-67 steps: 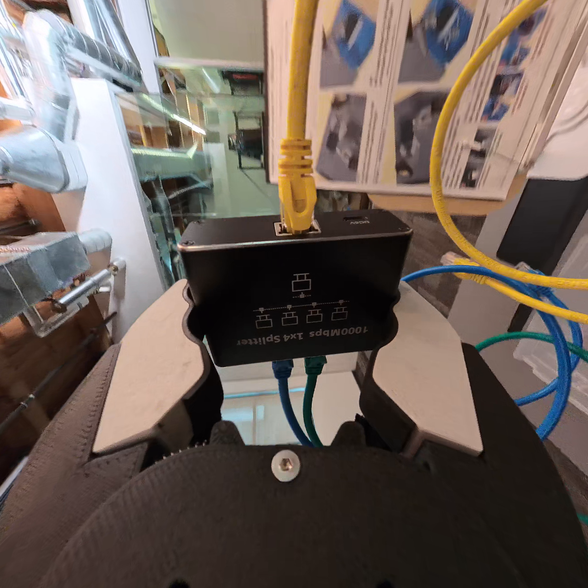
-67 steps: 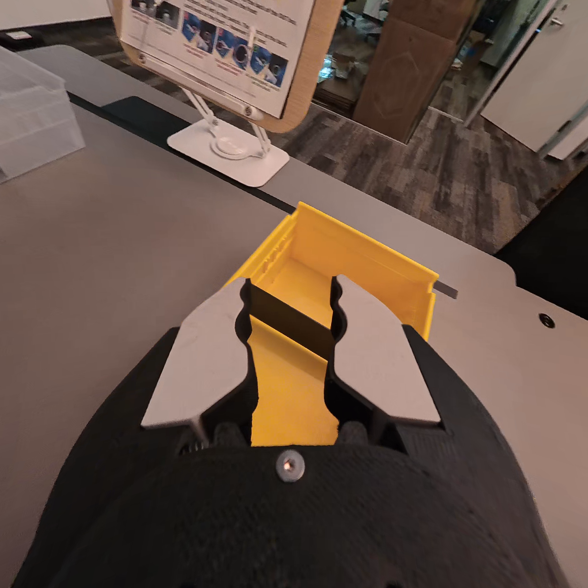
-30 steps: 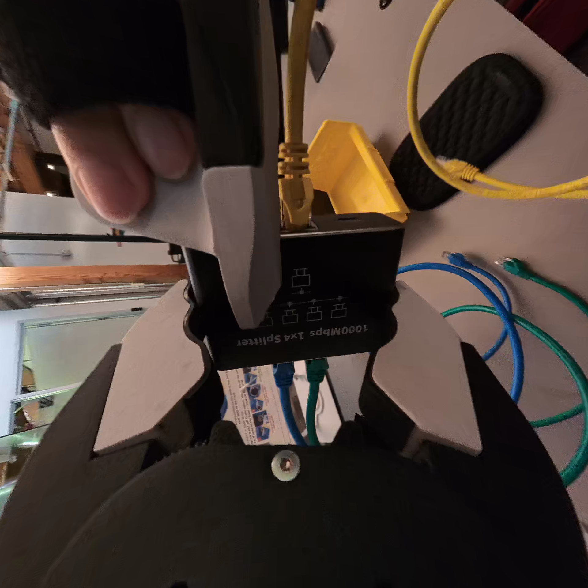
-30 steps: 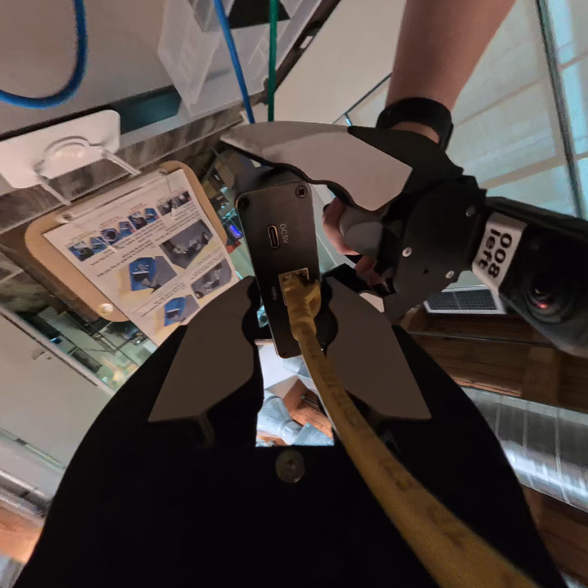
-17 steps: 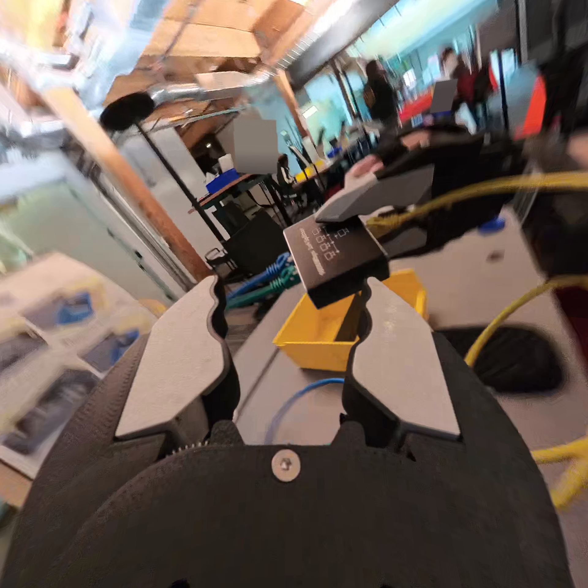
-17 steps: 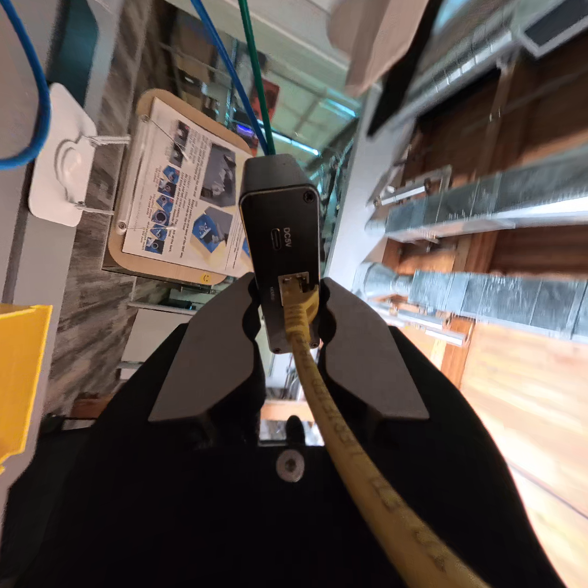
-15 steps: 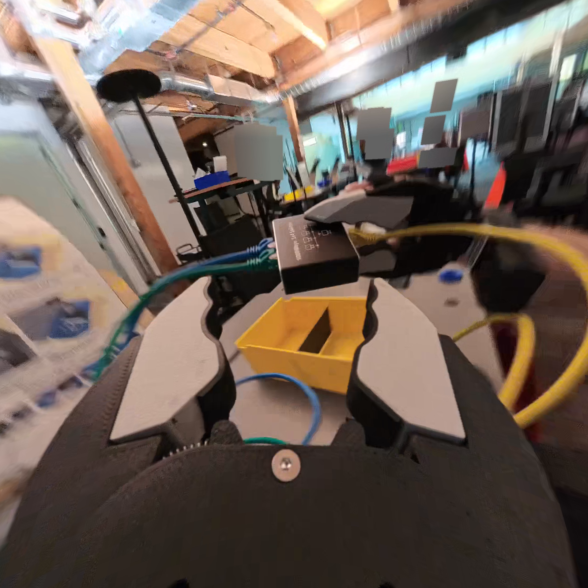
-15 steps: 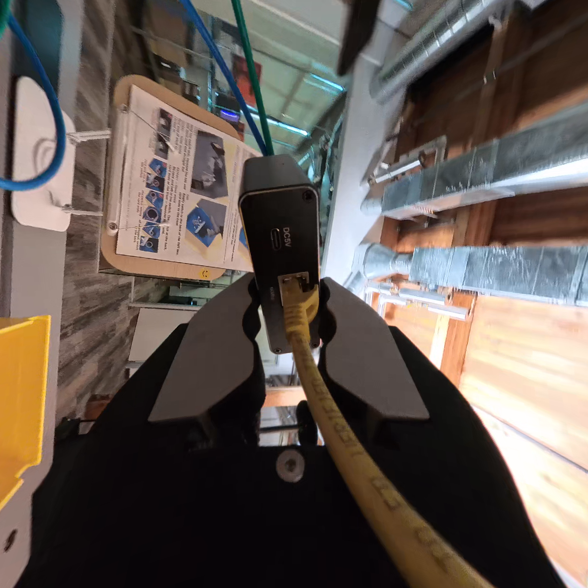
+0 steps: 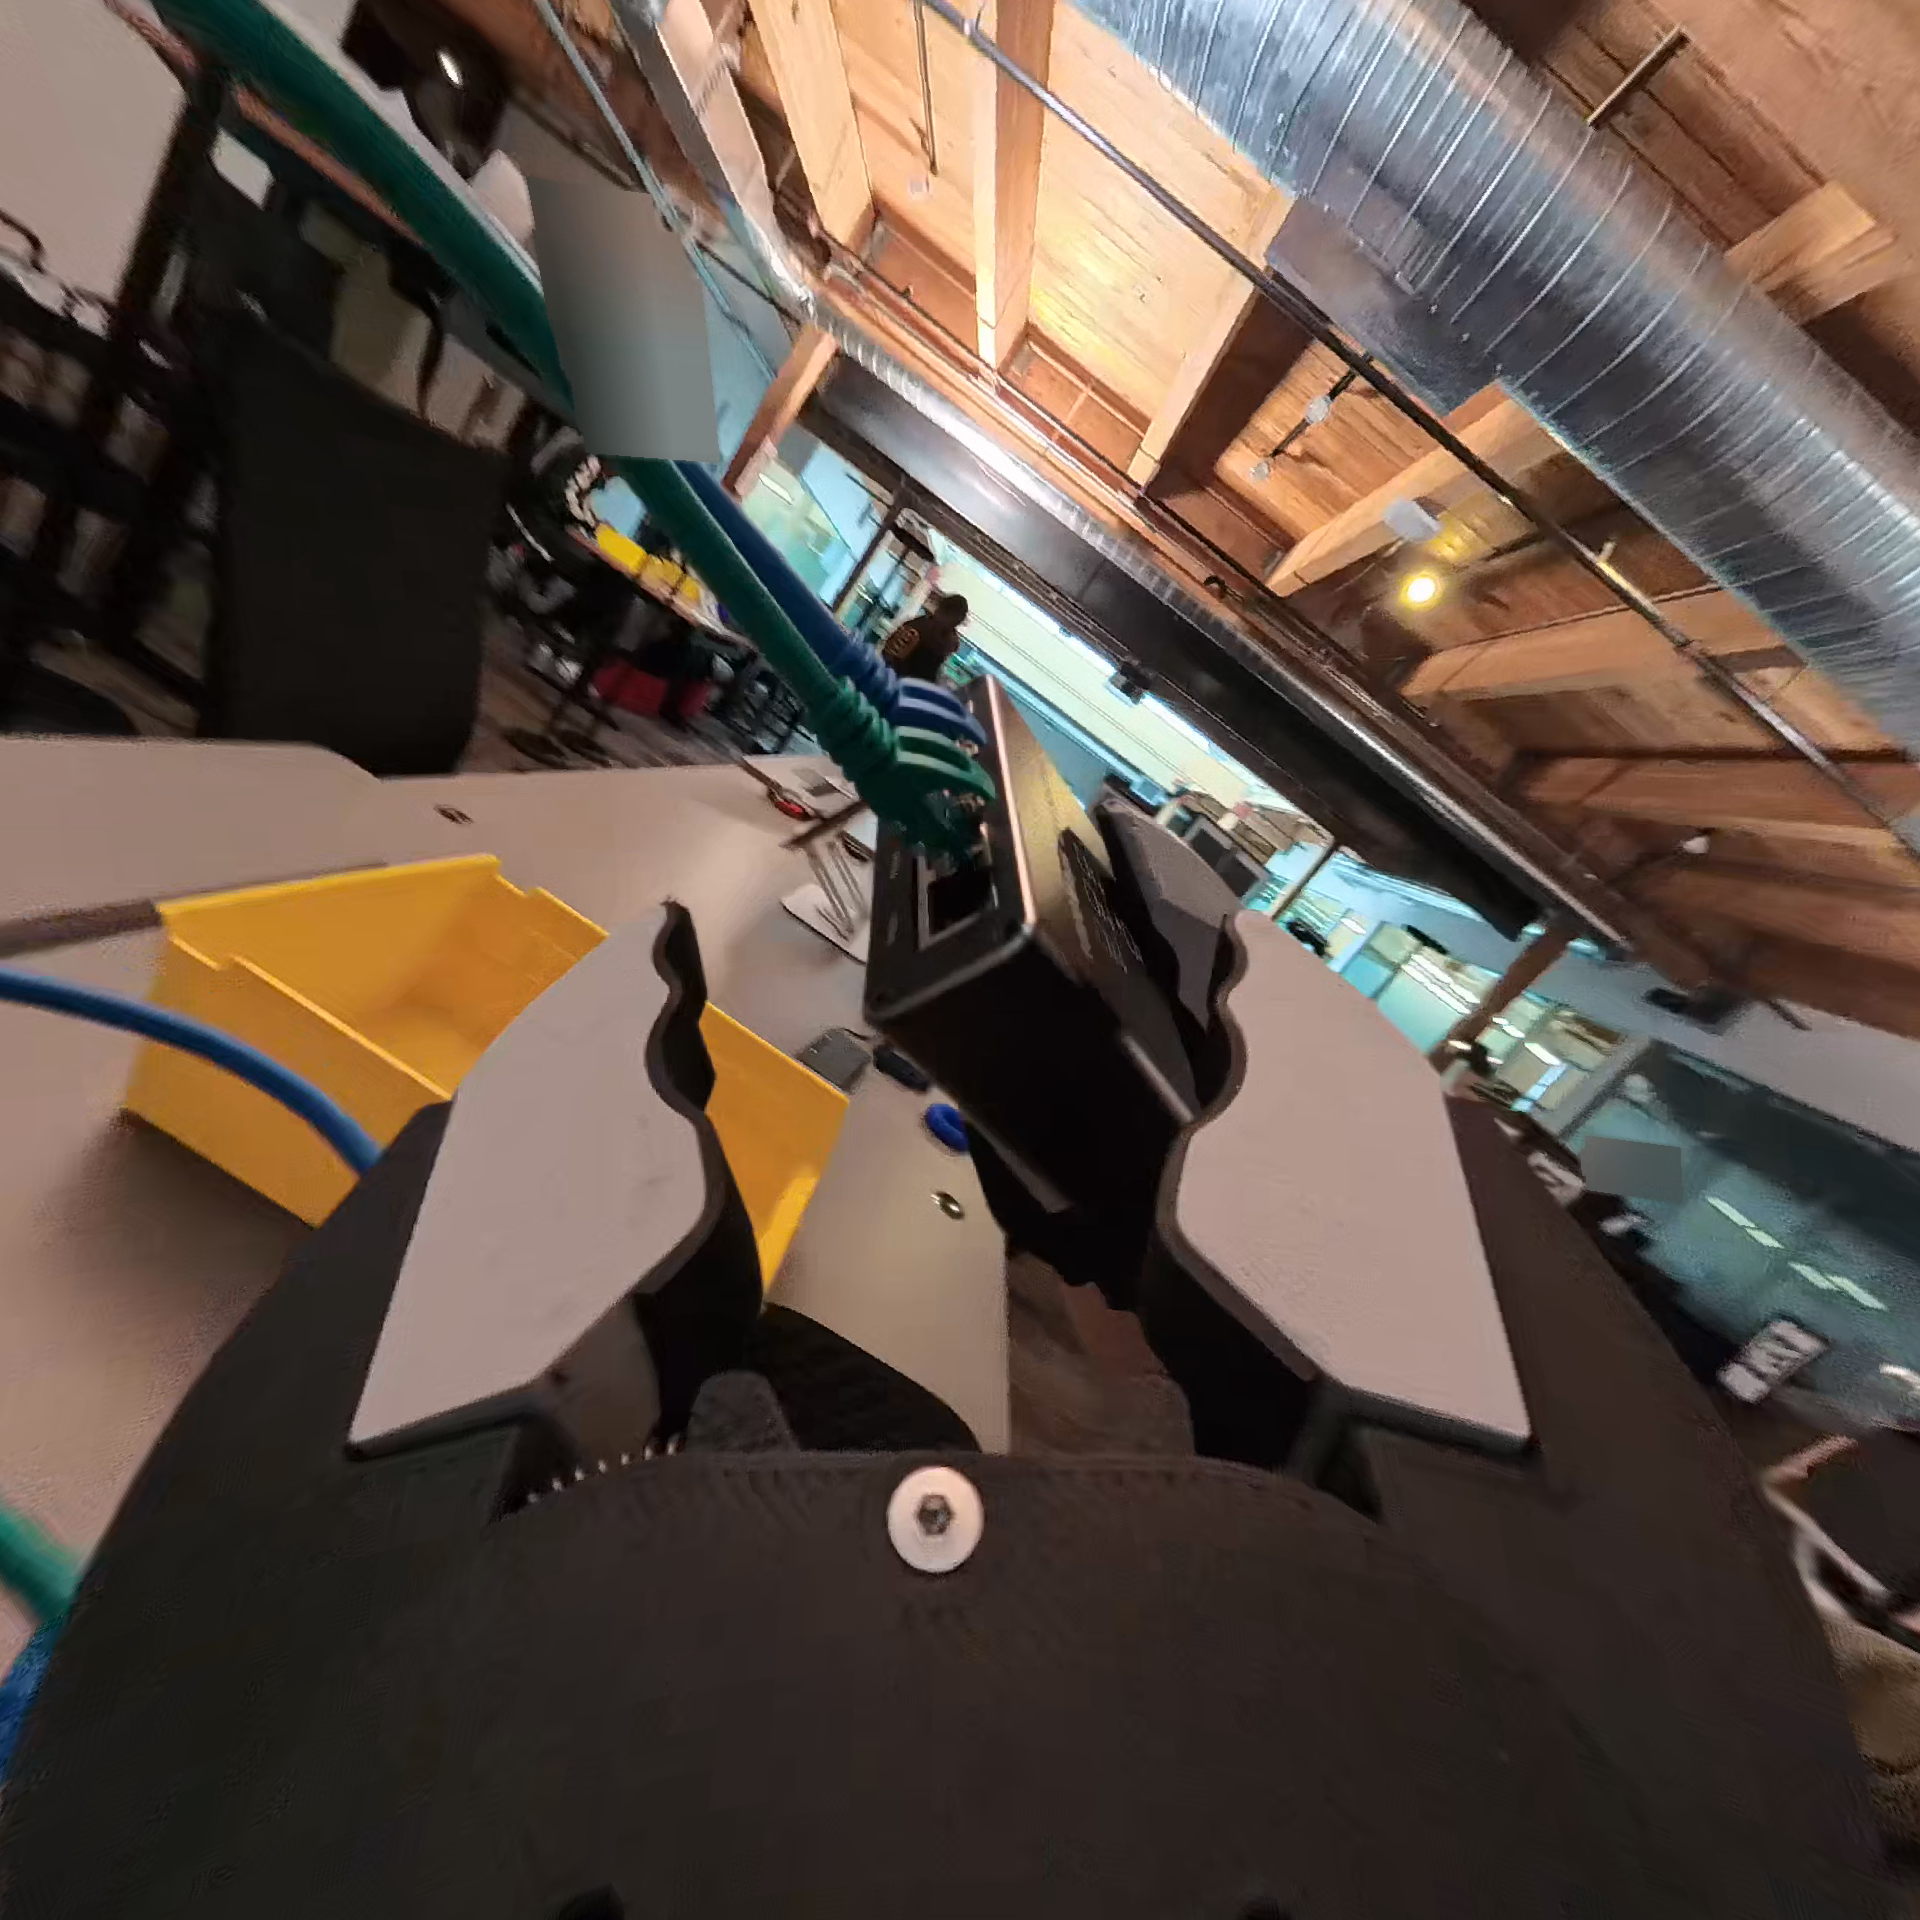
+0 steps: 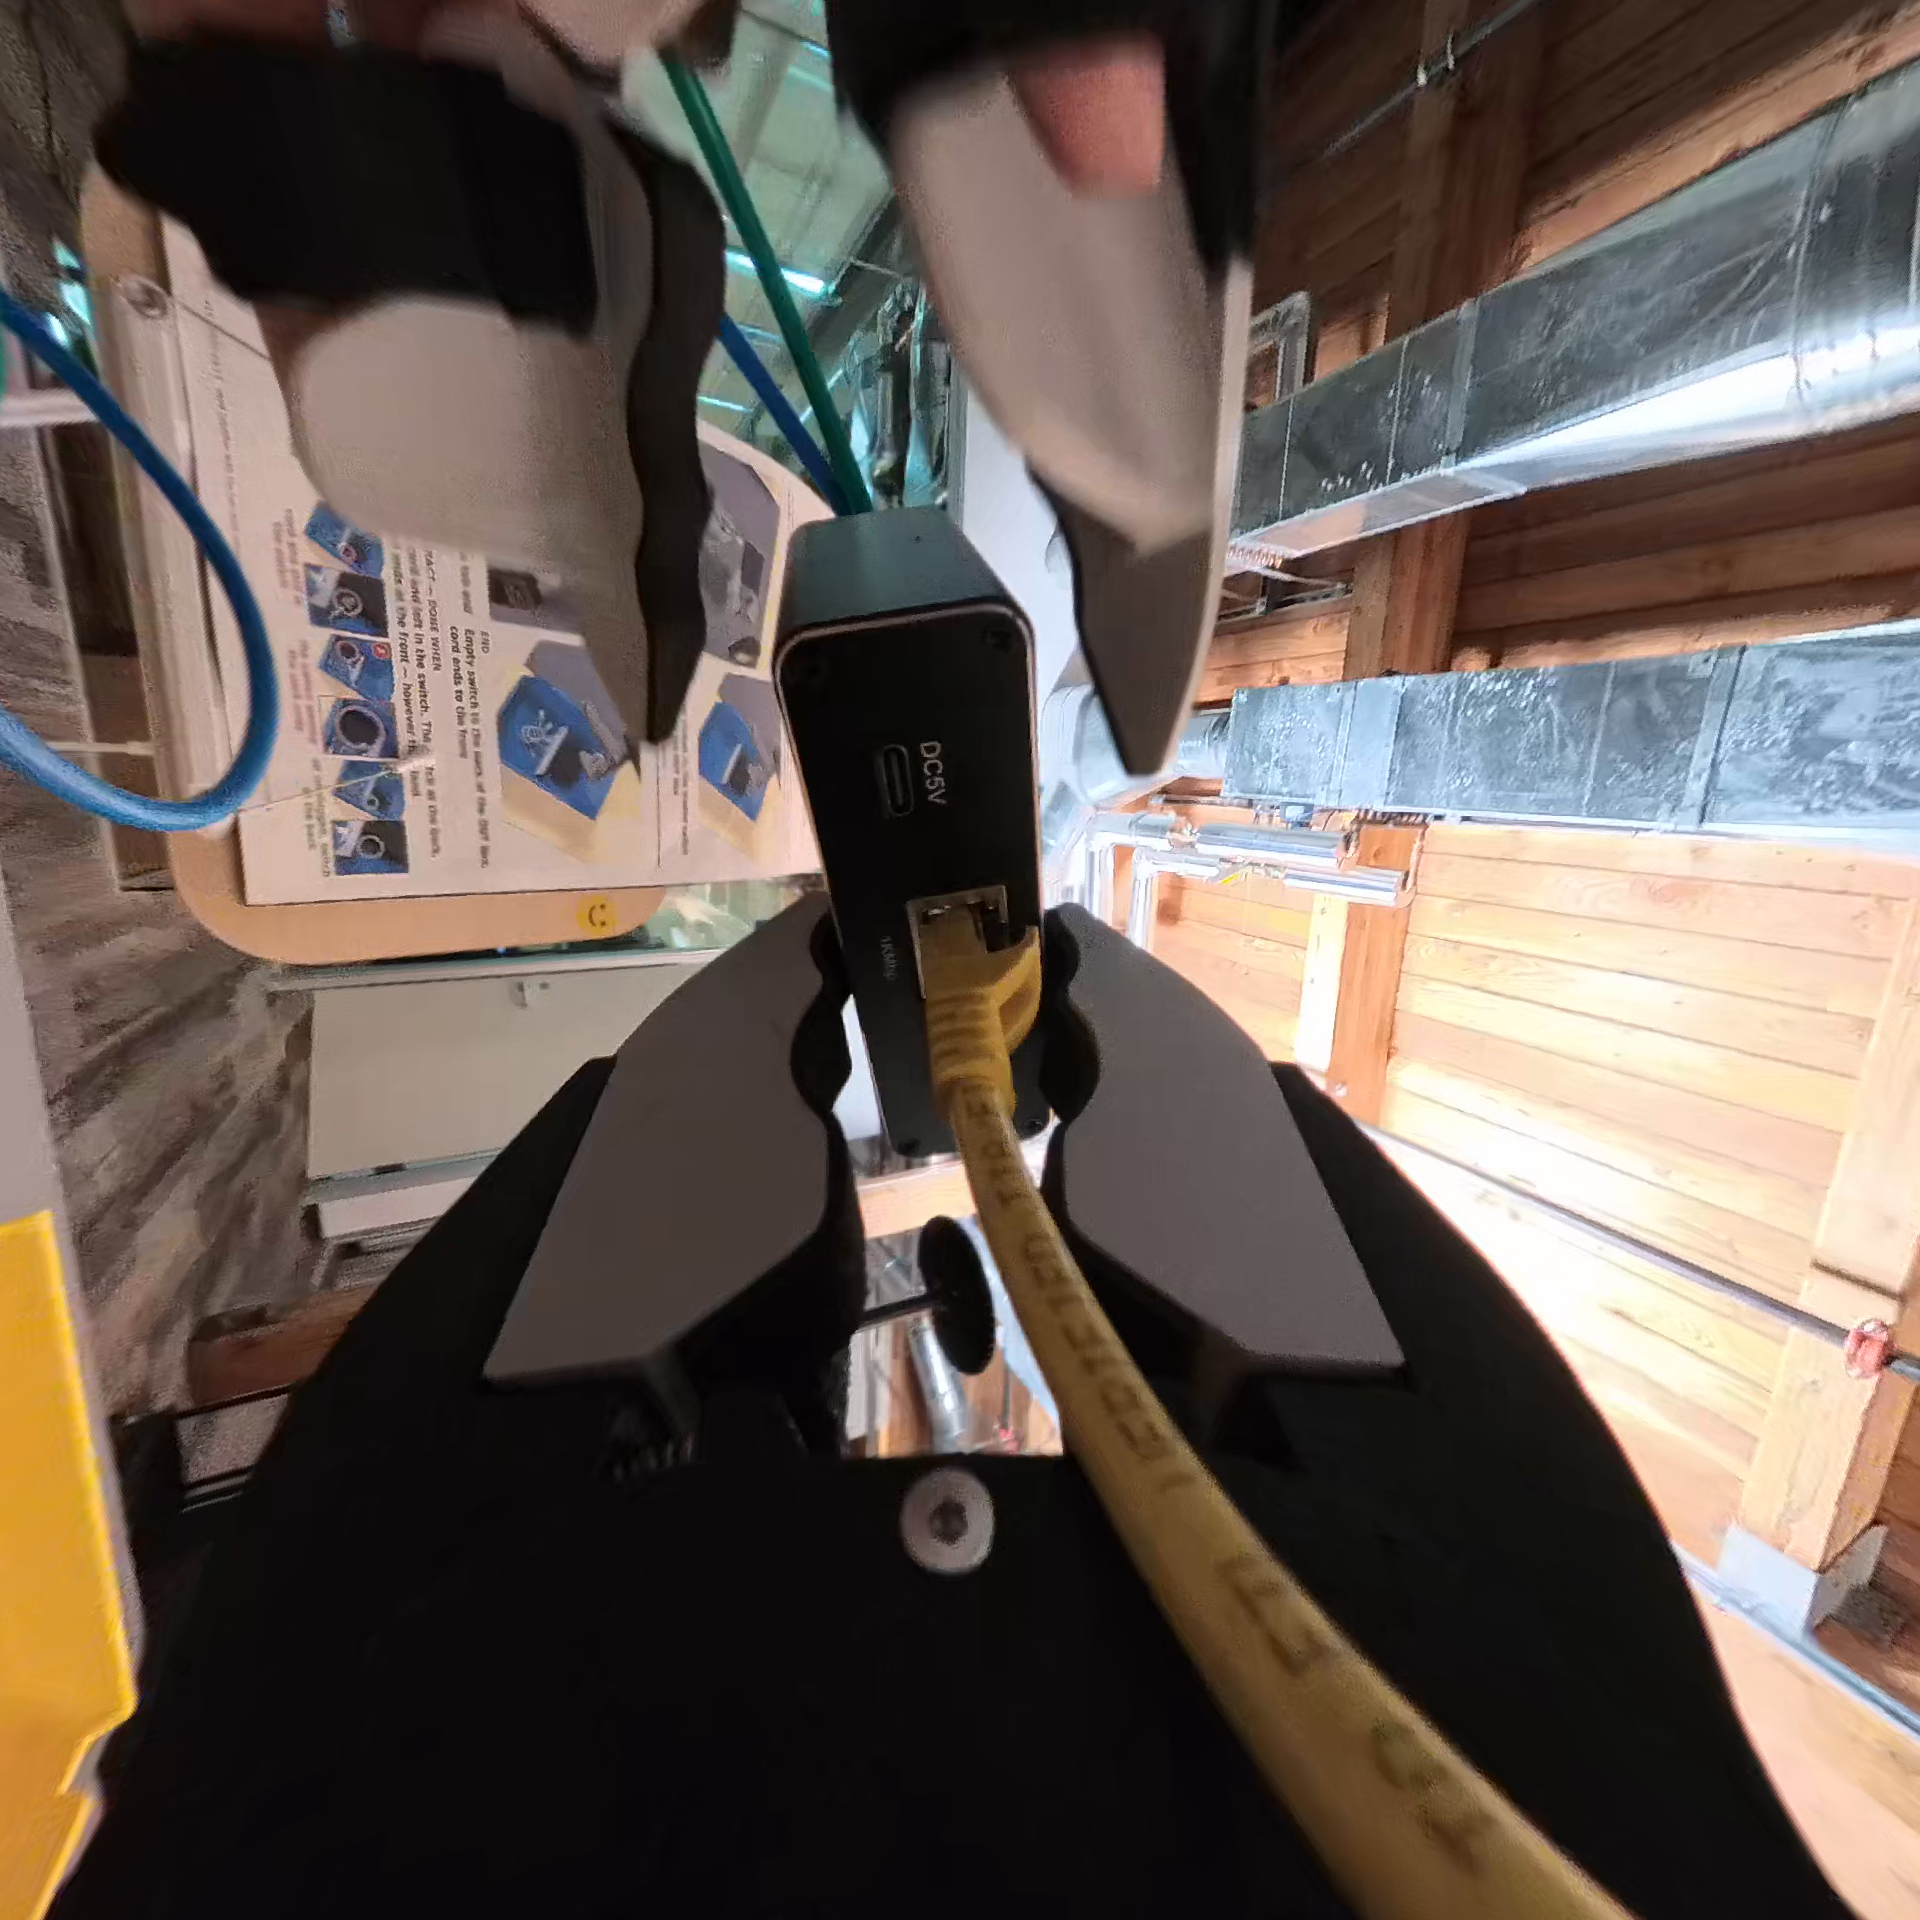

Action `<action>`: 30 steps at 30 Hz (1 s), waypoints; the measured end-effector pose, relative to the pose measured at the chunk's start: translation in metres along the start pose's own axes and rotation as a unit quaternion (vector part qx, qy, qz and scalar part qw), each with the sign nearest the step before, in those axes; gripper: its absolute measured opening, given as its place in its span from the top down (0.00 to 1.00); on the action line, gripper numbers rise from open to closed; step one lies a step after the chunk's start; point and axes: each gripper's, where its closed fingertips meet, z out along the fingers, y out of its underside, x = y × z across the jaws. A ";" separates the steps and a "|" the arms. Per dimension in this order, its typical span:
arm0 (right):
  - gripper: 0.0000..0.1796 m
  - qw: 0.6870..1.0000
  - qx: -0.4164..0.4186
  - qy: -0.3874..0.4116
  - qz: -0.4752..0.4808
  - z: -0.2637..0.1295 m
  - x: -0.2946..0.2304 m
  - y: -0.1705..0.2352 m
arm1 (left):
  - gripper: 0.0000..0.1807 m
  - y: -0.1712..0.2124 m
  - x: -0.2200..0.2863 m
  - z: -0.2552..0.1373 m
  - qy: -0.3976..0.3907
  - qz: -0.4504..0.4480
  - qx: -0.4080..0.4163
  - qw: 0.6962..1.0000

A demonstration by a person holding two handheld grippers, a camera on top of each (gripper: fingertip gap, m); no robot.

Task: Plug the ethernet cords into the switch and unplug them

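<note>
Right wrist view: right hand-held gripper (image 10: 945, 997) clamps switch (image 10: 914, 790); left hand-held gripper (image 9: 951, 1029) released, blurred.

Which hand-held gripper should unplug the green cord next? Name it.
Left. The left hand-held gripper is open and faces the green cord at the switch, while the right hand-held gripper is shut on the switch.

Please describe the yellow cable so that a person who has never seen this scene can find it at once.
Find the black switch clamped in the right gripper. On its near end, below a small oval port, sits one socket, and the yellow cable is plugged into it. The green cable and blue cable leave the far end; only the yellow one runs back between the fingers.
</note>
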 end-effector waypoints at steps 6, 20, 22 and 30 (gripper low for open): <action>0.80 0.999 0.000 0.030 -0.019 0.011 -0.026 -0.008 | 0.74 0.009 -0.013 0.006 0.089 -0.116 -0.012 0.989; 0.76 0.992 -0.059 0.073 0.084 0.034 -0.056 0.005 | 0.77 -0.008 -0.062 -0.012 0.040 -0.138 0.004 0.990; 0.75 0.992 -0.059 0.062 0.095 0.038 -0.063 0.010 | 0.77 -0.014 -0.066 -0.018 0.034 -0.120 0.014 0.992; 0.82 0.991 -0.003 0.058 0.120 0.027 -0.082 -0.001 | 0.79 -0.010 -0.075 -0.017 0.039 -0.110 0.011 0.993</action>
